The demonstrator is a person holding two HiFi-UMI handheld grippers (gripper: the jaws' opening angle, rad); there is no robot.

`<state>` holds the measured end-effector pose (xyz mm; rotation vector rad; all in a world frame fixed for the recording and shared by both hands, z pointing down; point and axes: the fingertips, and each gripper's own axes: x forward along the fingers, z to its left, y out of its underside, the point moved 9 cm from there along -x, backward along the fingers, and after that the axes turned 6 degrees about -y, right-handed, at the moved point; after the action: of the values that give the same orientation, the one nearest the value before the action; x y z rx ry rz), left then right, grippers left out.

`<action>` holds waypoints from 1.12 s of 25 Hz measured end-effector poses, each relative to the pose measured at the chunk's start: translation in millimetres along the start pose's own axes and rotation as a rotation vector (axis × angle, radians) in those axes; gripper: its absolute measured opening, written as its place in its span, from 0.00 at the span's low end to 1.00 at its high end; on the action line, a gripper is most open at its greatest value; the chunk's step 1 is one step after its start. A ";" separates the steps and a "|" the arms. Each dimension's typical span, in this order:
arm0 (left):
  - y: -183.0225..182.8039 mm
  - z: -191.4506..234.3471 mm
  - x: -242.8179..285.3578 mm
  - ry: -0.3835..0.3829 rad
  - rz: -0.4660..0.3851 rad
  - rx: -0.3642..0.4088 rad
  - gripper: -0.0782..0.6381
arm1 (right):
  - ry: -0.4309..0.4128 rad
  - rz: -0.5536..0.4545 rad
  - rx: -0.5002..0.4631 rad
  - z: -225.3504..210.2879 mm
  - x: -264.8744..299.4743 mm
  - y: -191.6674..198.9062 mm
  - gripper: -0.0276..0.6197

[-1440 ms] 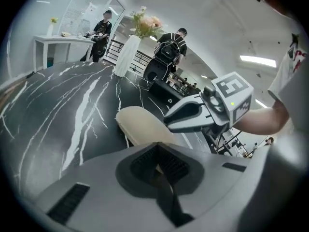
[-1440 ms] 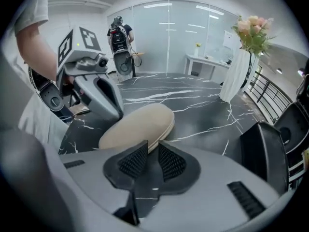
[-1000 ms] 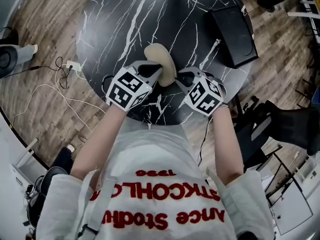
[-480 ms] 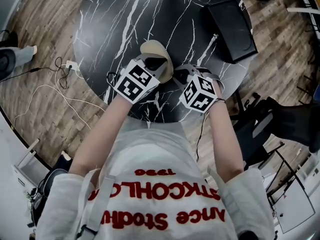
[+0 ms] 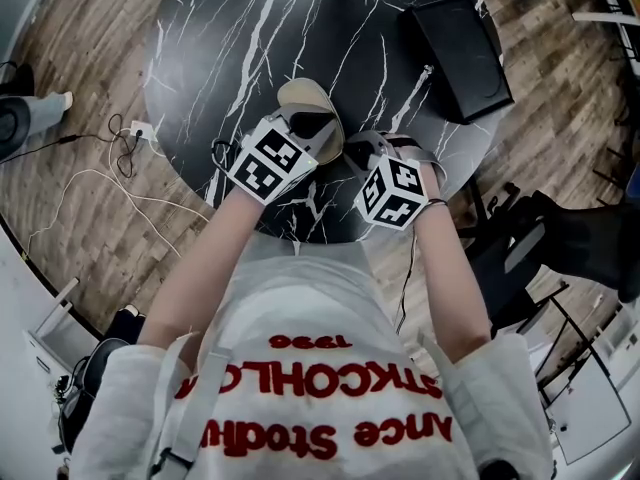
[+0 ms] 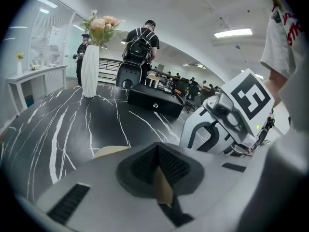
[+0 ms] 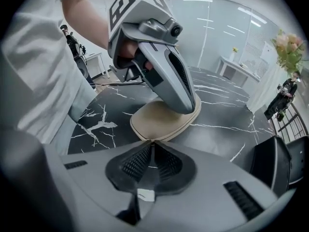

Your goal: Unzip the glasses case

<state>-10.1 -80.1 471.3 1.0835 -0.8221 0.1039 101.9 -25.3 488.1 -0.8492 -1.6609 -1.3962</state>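
A beige glasses case [image 5: 305, 100] lies on the round black marble table [image 5: 250, 38], near its front edge. My left gripper [image 5: 306, 128] comes onto it from the near left and is shut on the case's edge; a beige strip [image 6: 163, 187] shows between its pads. My right gripper [image 5: 356, 154] sits just right of the case. In the right gripper view its jaws are shut at the case's [image 7: 161, 120] near corner, on the zipper pull [image 7: 151, 142], with the left gripper's body [image 7: 169, 71] lying over the case.
A black box [image 5: 458, 56] lies at the table's far right, also in the left gripper view [image 6: 154, 100]. A white vase of flowers [image 6: 90, 64] stands farther back. Cables [image 5: 120, 158] trail on the wood floor to the left. People stand behind the table.
The left gripper has shifted up and onto the case, which now lies slightly farther from me. The right gripper has drawn a little back toward the table's near edge.
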 end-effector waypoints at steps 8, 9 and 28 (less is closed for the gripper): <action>0.4 -0.5 0.0 0.001 -0.006 0.008 0.12 | 0.011 -0.054 0.087 11.5 2.2 2.8 0.09; 0.4 -0.5 -0.2 0.001 -0.007 0.008 0.12 | 0.018 -0.066 0.108 13.1 2.7 3.2 0.09; 2.7 3.0 -1.3 0.011 -0.039 -0.025 0.12 | 0.080 -0.255 0.417 37.3 7.9 -1.0 0.08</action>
<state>-13.9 -80.9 473.2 1.0739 -0.7902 0.0662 91.8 11.4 491.6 -0.3494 -1.9532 -1.1636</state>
